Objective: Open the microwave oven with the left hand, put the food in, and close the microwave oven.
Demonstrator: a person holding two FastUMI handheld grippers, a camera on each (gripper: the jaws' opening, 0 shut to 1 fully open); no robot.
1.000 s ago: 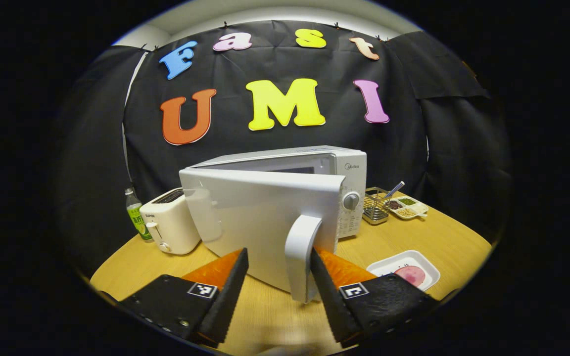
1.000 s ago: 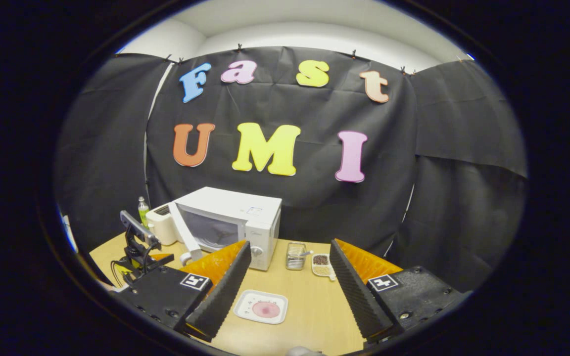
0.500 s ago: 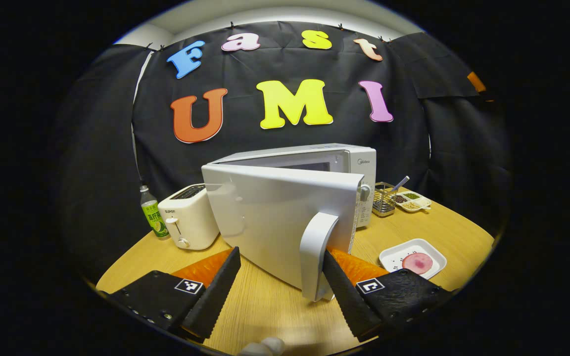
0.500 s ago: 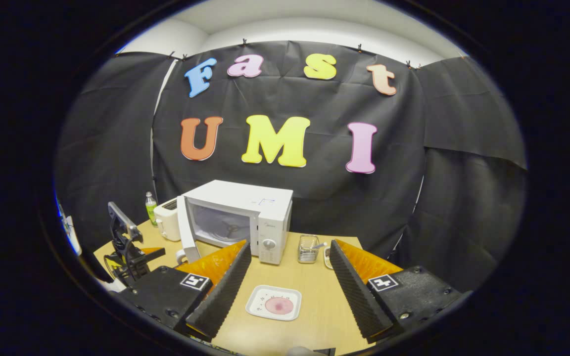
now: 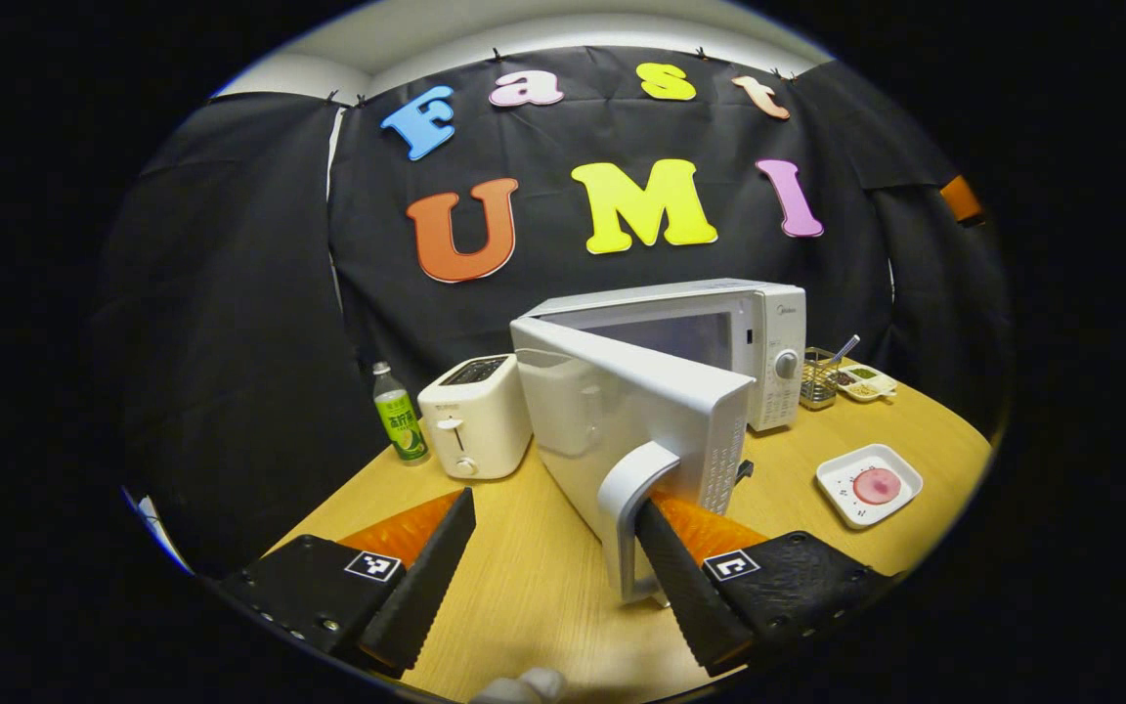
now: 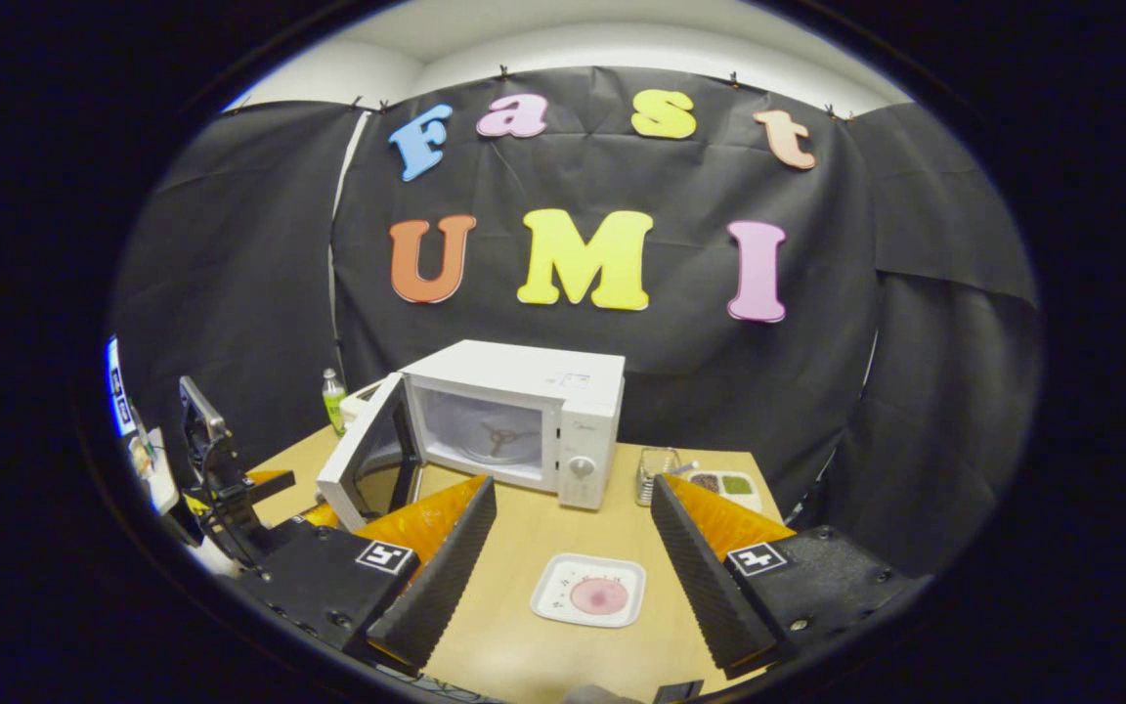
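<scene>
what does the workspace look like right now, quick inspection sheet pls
surface: wooden table.
job's things: microwave, door swung wide open, cavity empty; food on white plate on the table, in front of the microwave.
clutter: toaster, green bottle, wire basket, divided snack tray.
grippers: left gripper open, one finger hooked behind the door handle; right gripper open, empty, above the plate.
cables: nothing seen.
surroundings: black cloth wall.

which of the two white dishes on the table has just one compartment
The white square plate with the pink slice, lying between the right gripper's fingers. The divided tray beside the wire basket holds several compartments.
</scene>
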